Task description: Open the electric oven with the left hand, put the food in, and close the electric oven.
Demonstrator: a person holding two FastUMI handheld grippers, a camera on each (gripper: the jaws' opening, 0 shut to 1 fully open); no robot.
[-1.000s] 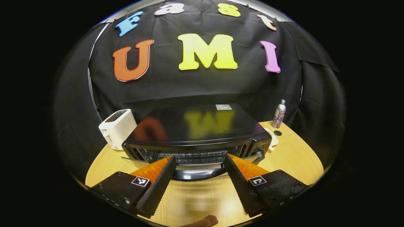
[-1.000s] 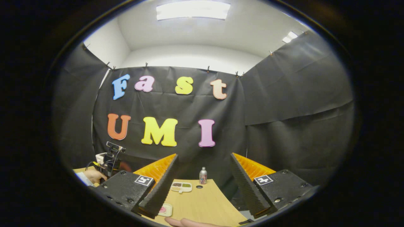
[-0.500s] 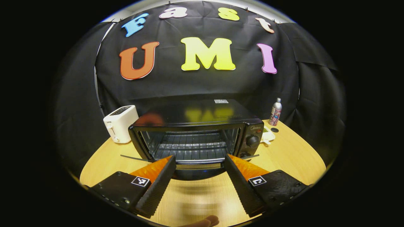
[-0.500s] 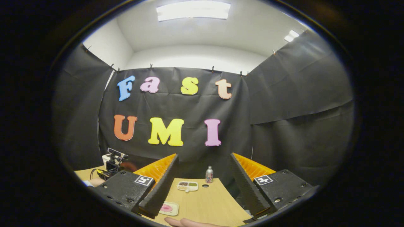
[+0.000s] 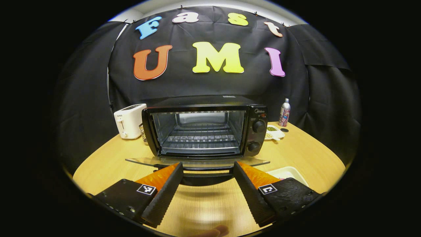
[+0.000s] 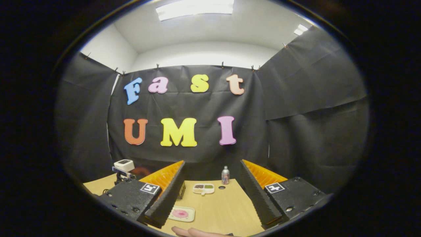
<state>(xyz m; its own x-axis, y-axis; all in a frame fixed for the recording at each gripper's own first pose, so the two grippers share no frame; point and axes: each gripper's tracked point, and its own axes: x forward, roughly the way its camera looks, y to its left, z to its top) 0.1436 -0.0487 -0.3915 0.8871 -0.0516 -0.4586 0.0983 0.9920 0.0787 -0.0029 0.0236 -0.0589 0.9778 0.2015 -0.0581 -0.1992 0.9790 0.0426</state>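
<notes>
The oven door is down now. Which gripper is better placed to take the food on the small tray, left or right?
Right, probably. The right gripper is open and the food tray lies just ahead of it. The left gripper faces the oven door.

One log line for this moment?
black electric oven: door down | left tongs: open at handle | right tongs: open | pink food tray: on table

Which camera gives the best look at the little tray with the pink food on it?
The right gripper view: the tray of pink food lies whole on the wooden table, just past the right gripper. The left gripper view catches only a white tray corner behind one finger, near the open oven door.
</notes>
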